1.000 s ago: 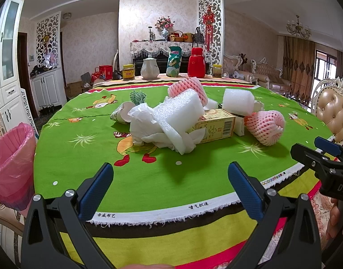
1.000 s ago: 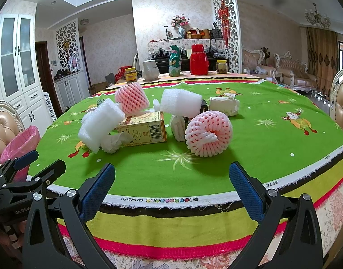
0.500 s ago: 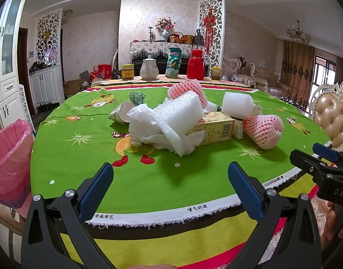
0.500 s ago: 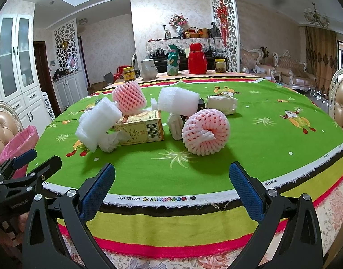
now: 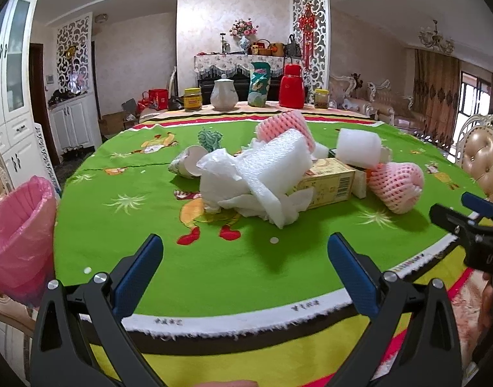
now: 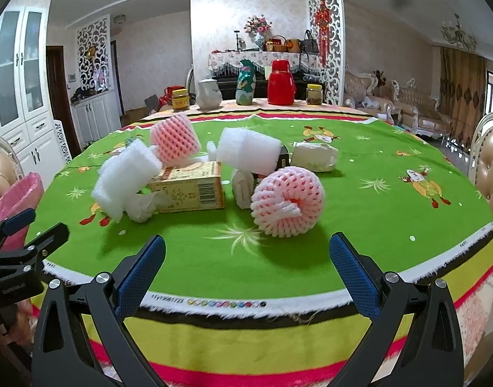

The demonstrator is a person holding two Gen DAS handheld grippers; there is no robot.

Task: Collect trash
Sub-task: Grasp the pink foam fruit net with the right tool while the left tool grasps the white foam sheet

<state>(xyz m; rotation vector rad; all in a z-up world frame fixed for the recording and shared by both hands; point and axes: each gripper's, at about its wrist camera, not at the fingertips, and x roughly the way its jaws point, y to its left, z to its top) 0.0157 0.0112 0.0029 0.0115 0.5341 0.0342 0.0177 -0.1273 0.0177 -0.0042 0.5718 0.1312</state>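
both held over the near edge of the round table's green cloth [image 5: 149, 213], short of the trash heap. left gripper [image 5: 246, 271] spread wide, blue pads far apart, nothing between them, aimed at the crumpled white tissue [image 5: 220, 183] and the white foam sheet [image 5: 272, 167] lying on top of it. right gripper [image 6: 246, 271] likewise wide open and empty, pointed at the near pink foam net [image 6: 288, 200], which sits just beyond the pads on the cloth, apart from them. behind that net, a small white wad [image 6: 243, 187] touching a yellow carton [image 6: 191, 187] on its side, barcode facing the camera. against the carton's left end, the foam sheet again, leaning. farther back, a second pink foam net [image 6: 174, 140] tilted on the pile, a white foam roll [image 6: 249, 150] over a dark box, and a pale wrapped packet [image 6: 314, 156] just right of it. in the left view, a crushed paper cup [image 5: 188, 163] beside the tissue, mouth toward the camera. off the table's left edge, a bin lined with a pink bag [image 5: 17, 235], mouth open, well apart from the heap. at the far rim, a yellow-lidded jar, white teapot [image 5: 223, 95], green vase and red flask [image 5: 291, 87] in a row.
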